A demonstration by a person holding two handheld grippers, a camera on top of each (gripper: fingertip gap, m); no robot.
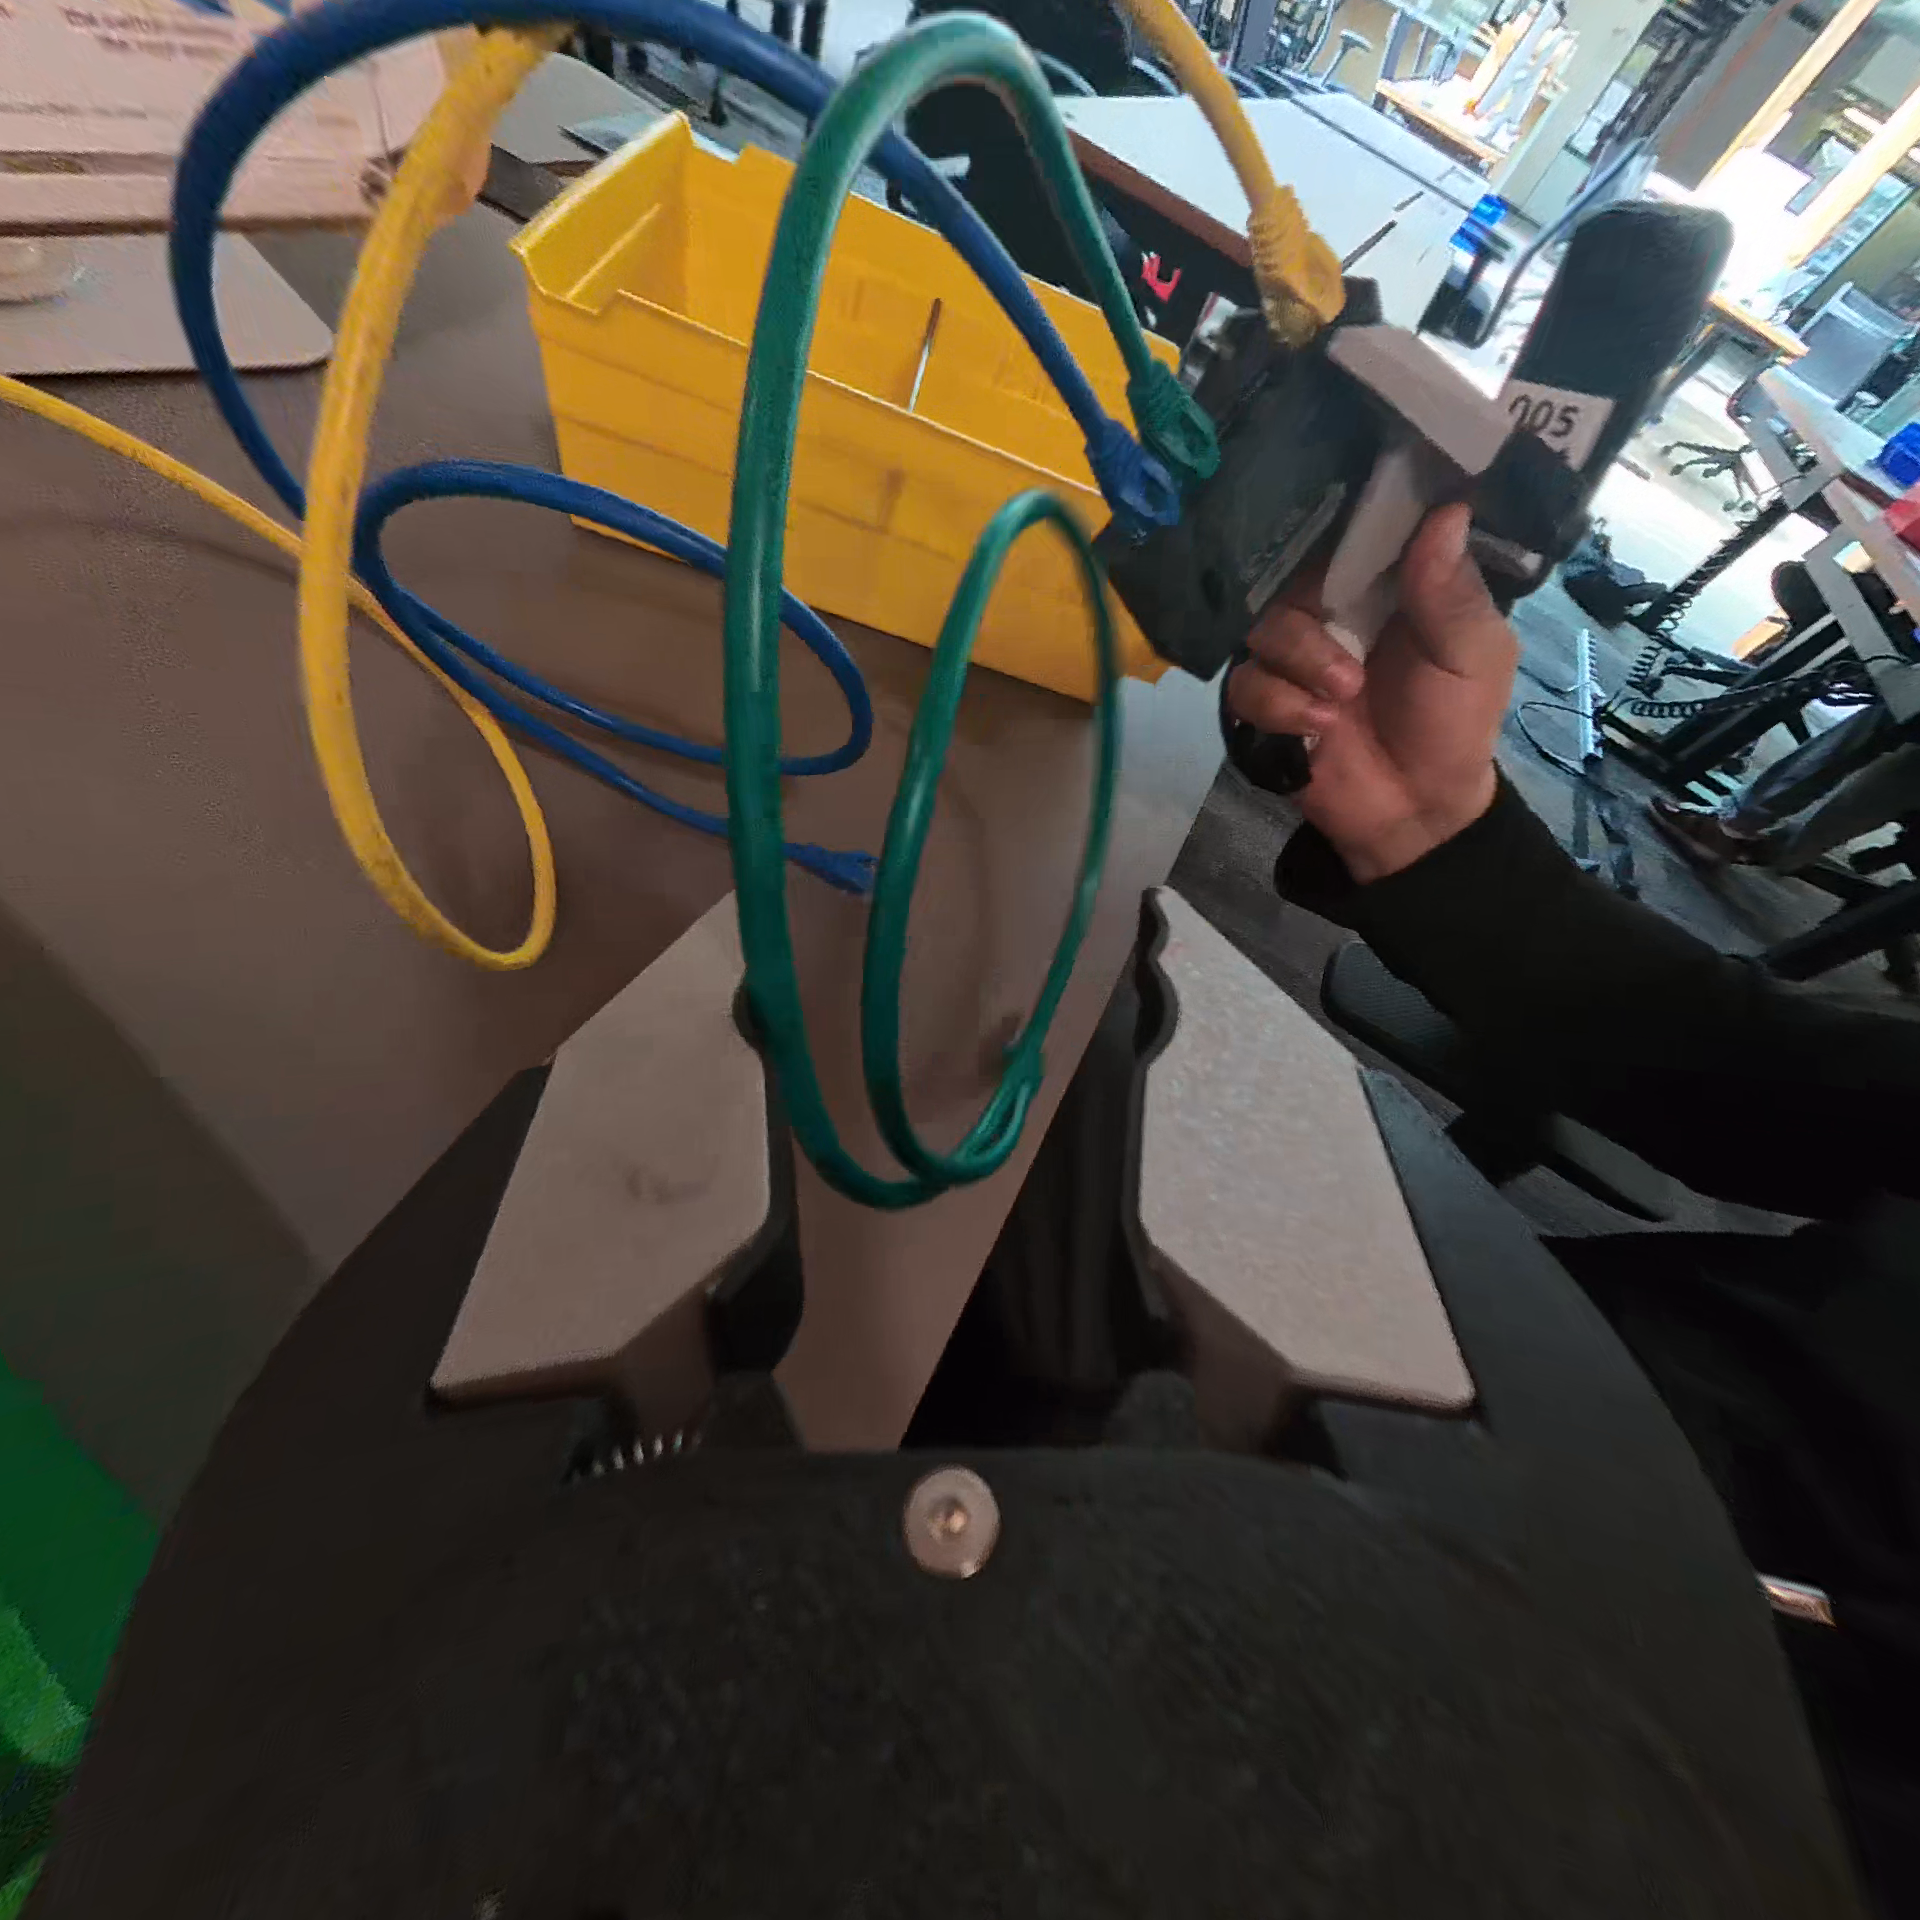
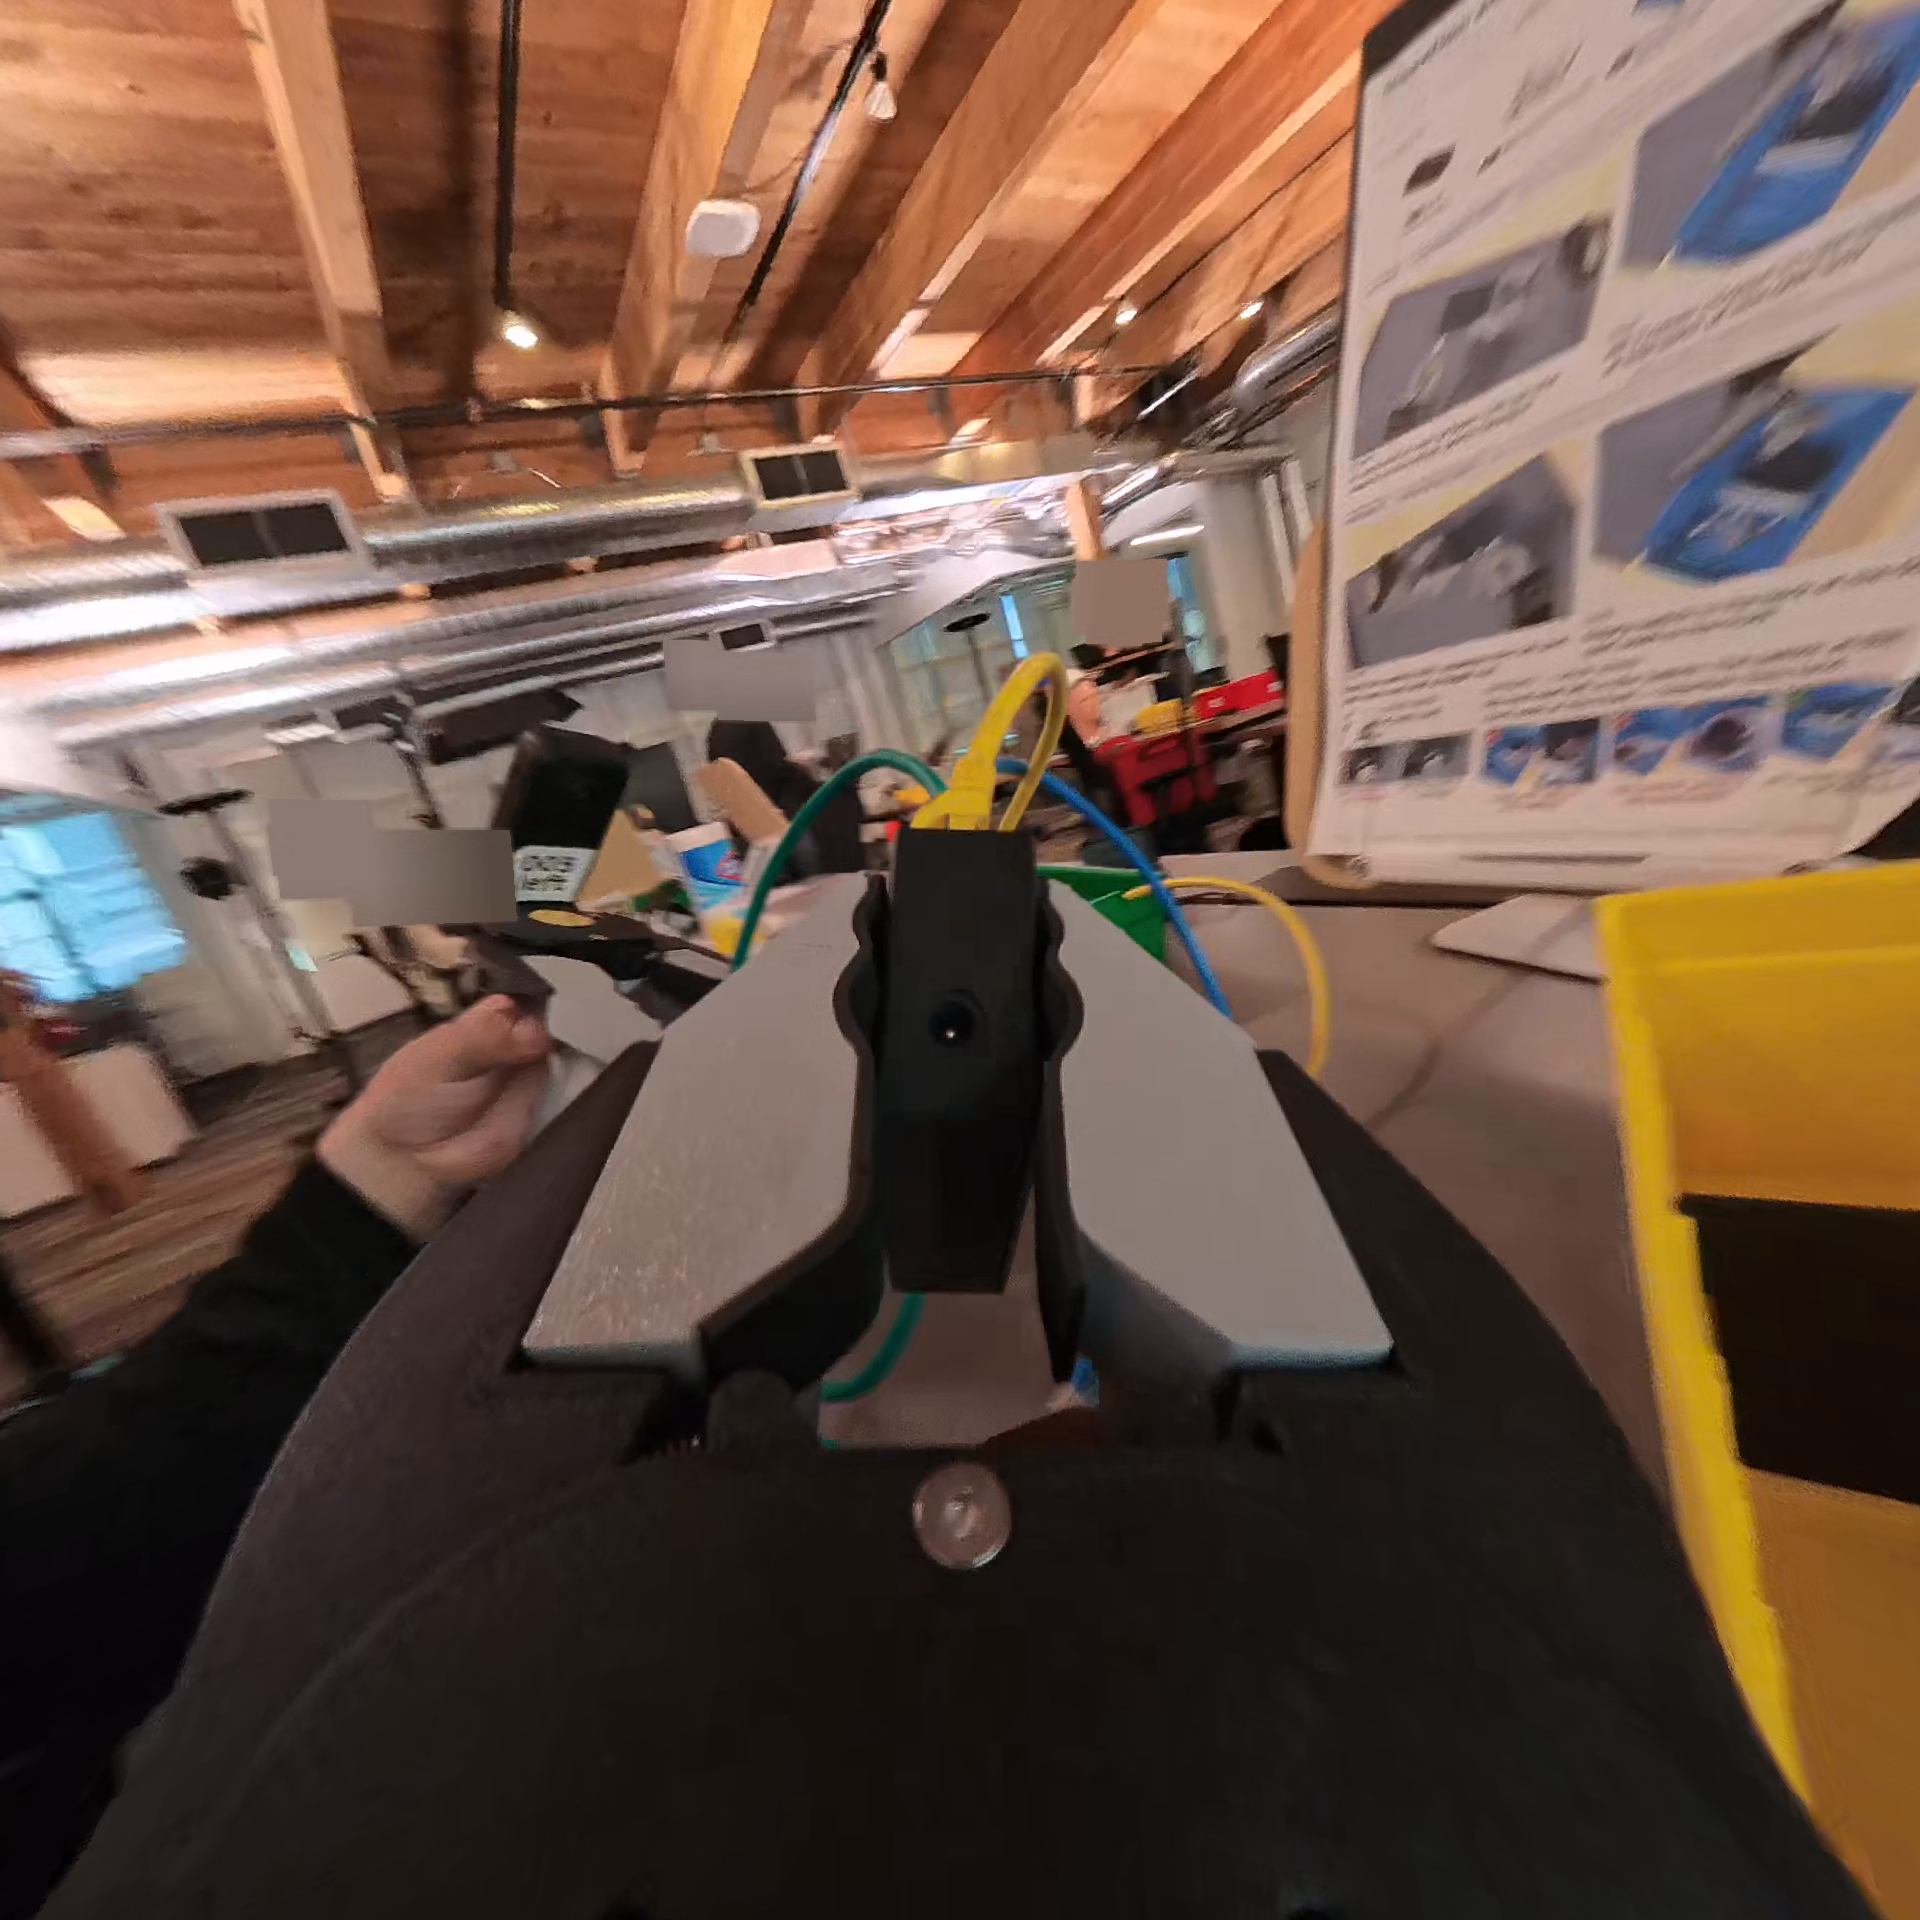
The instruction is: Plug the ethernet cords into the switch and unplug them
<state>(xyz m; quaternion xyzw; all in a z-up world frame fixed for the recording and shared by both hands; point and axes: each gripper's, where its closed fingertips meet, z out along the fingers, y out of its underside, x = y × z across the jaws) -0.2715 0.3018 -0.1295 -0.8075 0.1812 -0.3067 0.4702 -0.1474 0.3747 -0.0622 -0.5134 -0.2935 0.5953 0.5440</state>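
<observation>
My right gripper (image 2: 961, 904) is shut on a small black switch (image 2: 956, 1091) and holds it up in the air. In the left wrist view the switch (image 1: 1205, 582) is at the upper right, in that gripper (image 1: 1278, 468), which a hand holds. A yellow cord (image 1: 322, 623), a green cord (image 1: 748, 623) and a blue cord (image 1: 1132, 483) are plugged into the switch's far side and hang in loops. My left gripper (image 1: 940, 914) is open and below the switch. The green cord's lowest loop hangs between its fingers, close to the left one.
A yellow plastic bin (image 1: 727, 343) stands on the brown table (image 1: 208, 727) behind the cords; it is at the right in the right wrist view (image 2: 1766, 1039). Flat cardboard (image 1: 104, 135) lies at the far left. A printed box (image 2: 1610, 468) stands behind the bin. The gap from one gripper's tips to the other's is roughly 15 cm.
</observation>
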